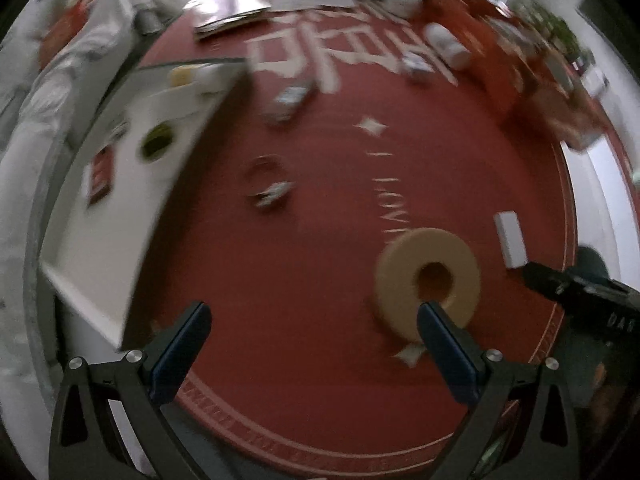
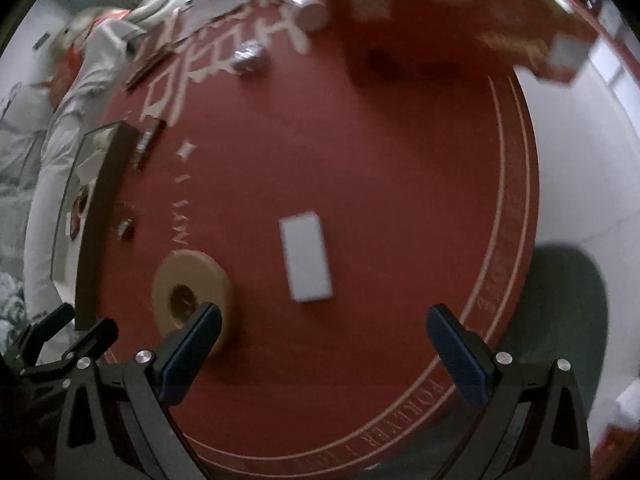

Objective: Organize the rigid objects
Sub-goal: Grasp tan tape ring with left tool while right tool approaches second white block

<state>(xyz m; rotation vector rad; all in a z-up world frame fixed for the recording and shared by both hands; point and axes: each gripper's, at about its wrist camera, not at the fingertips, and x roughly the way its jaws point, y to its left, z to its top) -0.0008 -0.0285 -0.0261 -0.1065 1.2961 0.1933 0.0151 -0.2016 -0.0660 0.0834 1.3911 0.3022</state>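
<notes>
Left tongs: my left gripper stands wide, nothing between its fingers; it hovers over the round red tablecloth with pale lettering.
Right tongs: my right gripper is also spread wide and holds nothing.
Ring: the flat tan ring with a round centre hole lies flat on the cloth, just ahead of my left gripper's right finger; from the right wrist it lies at the lower left.
Box: the small white rectangular box lies flat near the middle of the right view, just beyond the gap of the right tongs, apart from the ring.
Tray: a white tray with a dark rim lies to the left, already holding small items too blurred to name.
Handling, ring: I judge it stiff and light; I would pinch across the band from hole to outer edge.
Handling, box: probably light, smooth-sided, maybe slippery; I would close on its two long sides, squarely.
</notes>
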